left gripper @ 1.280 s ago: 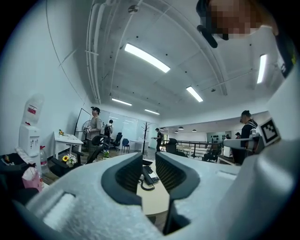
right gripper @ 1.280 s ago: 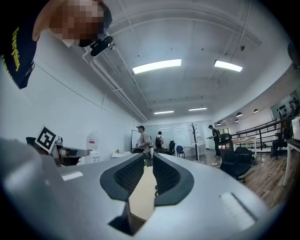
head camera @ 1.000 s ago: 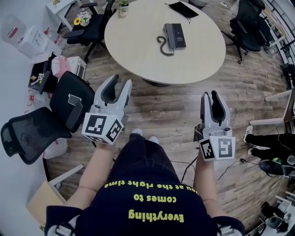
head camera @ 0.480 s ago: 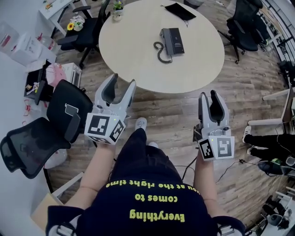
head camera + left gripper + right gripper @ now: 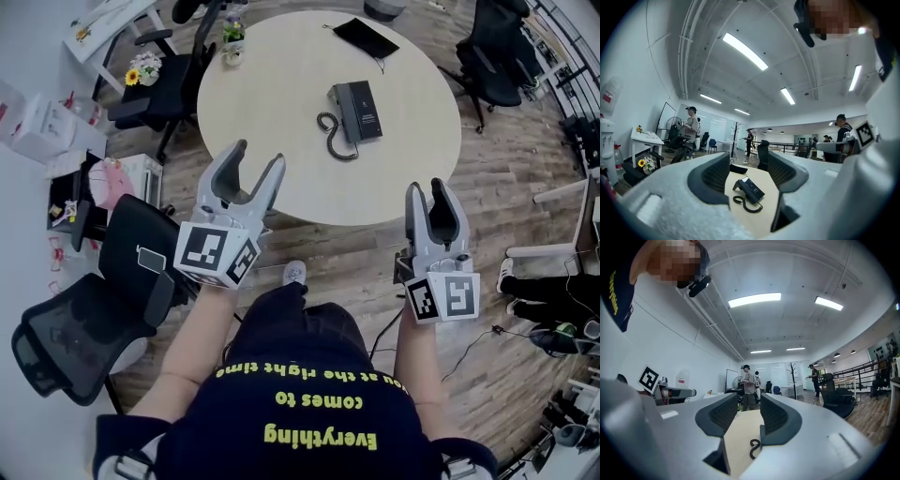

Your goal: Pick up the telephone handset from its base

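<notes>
A dark grey telephone (image 5: 357,108) lies on the round beige table (image 5: 281,112), its handset resting on the base and its coiled cord (image 5: 331,133) trailing toward me. My left gripper (image 5: 256,157) is held open wide at the table's near edge, nothing between its jaws. My right gripper (image 5: 427,187) hangs over the floor just short of the edge; its jaws are opening and hold nothing. The left gripper view frames the telephone (image 5: 751,189) between the jaws, well beyond them. Only the cord (image 5: 753,446) shows in the right gripper view.
A black flat pouch (image 5: 367,37) and a small potted plant (image 5: 232,42) sit at the table's far side. Black office chairs stand at my left (image 5: 141,262), far left (image 5: 155,89) and far right (image 5: 506,52). Cables (image 5: 469,347) run over the wooden floor.
I have stepped closer to the table and both grippers have moved forward toward it. Both pairs of jaws stand wider apart than a second ago.
</notes>
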`<state>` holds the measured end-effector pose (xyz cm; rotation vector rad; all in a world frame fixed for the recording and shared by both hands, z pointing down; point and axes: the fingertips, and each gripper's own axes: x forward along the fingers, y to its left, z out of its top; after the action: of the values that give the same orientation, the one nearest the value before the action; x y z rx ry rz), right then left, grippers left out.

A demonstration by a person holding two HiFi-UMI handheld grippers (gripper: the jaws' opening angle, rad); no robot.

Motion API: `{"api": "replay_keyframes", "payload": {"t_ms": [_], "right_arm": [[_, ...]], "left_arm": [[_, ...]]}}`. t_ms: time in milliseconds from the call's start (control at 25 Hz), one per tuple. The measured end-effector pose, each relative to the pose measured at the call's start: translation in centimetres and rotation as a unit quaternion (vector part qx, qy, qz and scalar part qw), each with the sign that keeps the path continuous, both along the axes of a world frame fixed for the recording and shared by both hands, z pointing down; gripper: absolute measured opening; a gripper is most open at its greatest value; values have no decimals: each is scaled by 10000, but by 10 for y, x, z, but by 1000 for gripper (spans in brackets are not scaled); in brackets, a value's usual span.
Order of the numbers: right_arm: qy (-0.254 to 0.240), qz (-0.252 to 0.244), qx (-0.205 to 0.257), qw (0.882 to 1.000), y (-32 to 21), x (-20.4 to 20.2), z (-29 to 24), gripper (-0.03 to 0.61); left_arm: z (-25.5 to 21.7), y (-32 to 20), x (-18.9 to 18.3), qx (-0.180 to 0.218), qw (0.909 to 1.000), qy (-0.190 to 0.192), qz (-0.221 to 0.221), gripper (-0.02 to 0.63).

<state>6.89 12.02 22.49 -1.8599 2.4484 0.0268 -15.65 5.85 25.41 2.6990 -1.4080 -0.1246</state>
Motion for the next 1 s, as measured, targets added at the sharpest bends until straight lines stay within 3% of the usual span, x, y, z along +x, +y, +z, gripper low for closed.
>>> {"api": "replay_keyframes", "payload": {"t_ms": [520,1000], "right_arm": [[-115,-74,-290,9995,-65,-12,19,156],[-30,-507,-325,9982,-175,56,23,160]], "left_arm": [[20,-60,-4,-230,9997,-120,17,256],[43,-149,48,-509,9975,-167,-451,256]]}}
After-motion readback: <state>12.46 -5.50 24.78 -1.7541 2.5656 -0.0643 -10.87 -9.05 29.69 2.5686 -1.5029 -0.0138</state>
